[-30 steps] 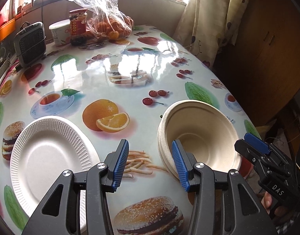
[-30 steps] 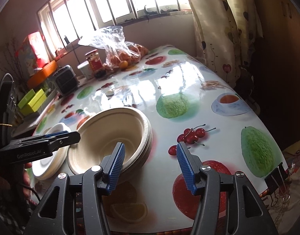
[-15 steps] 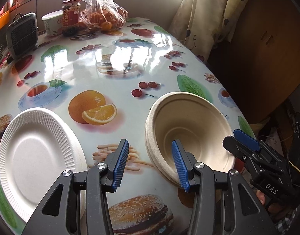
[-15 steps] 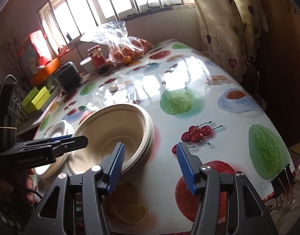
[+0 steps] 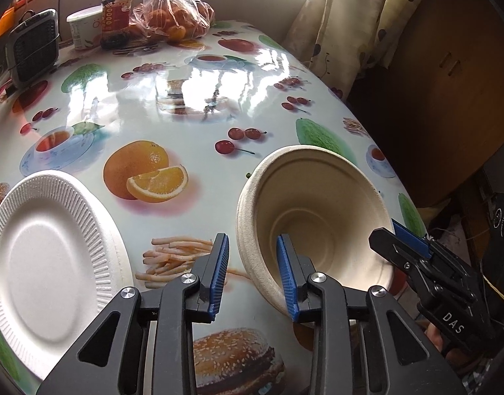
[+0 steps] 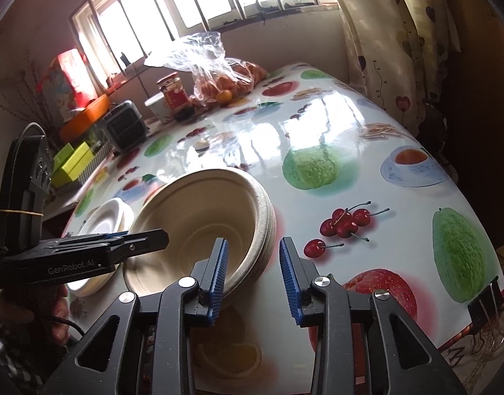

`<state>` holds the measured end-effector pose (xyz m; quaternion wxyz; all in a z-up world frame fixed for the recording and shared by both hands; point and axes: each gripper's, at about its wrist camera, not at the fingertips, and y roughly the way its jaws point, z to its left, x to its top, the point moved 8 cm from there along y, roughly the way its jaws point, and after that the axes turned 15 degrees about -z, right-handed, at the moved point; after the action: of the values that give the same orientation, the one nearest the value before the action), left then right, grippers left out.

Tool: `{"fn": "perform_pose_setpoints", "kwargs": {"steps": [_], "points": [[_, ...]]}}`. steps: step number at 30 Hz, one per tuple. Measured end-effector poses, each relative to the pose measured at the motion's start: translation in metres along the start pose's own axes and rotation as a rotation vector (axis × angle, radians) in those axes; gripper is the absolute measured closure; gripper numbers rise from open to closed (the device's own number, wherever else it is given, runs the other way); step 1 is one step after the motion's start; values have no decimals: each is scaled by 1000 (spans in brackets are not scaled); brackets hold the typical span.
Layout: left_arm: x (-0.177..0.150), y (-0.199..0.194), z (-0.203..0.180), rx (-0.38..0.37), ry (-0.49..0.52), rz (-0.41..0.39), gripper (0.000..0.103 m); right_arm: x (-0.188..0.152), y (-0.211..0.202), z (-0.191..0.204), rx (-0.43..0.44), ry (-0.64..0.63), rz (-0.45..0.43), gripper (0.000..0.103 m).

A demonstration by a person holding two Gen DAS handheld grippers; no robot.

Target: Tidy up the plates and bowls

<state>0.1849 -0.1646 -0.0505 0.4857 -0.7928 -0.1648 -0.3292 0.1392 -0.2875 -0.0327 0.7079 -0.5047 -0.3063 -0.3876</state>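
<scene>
A stack of beige paper bowls [image 5: 313,217] sits near the table's front right; it also shows in the right wrist view [image 6: 202,227]. My left gripper [image 5: 253,275] is open, its jaws straddling the stack's near left rim. My right gripper [image 6: 253,271] is open, its jaws straddling the stack's right rim; it shows from outside in the left wrist view [image 5: 406,247]. A stack of white ribbed paper plates [image 5: 48,263] lies at the front left, seen also in the right wrist view [image 6: 104,217].
The table [image 5: 192,105] has a glossy fruit-print cloth. At its far end stand a bag of oranges [image 5: 173,16], a red-labelled jar [image 5: 115,16], a white tub [image 5: 82,29] and a small grey heater [image 5: 33,49]. A curtain [image 5: 344,23] hangs at the right.
Both grippers have moved in on the bowl stack. The left jaws now straddle its left rim and have narrowed a little. The stack looks tilted up toward the left camera.
</scene>
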Motion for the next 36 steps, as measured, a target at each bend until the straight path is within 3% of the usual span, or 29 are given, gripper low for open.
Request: {"fn": "perform_pose_setpoints", "kwargs": {"steps": [6,36], "points": [[-1,2,-2,-6,2,5,78,0,0,0,-1,17,0,77],[5,0,-7,2,19,-19,78,4,-3,-8,-36,52,-17,82]]}}
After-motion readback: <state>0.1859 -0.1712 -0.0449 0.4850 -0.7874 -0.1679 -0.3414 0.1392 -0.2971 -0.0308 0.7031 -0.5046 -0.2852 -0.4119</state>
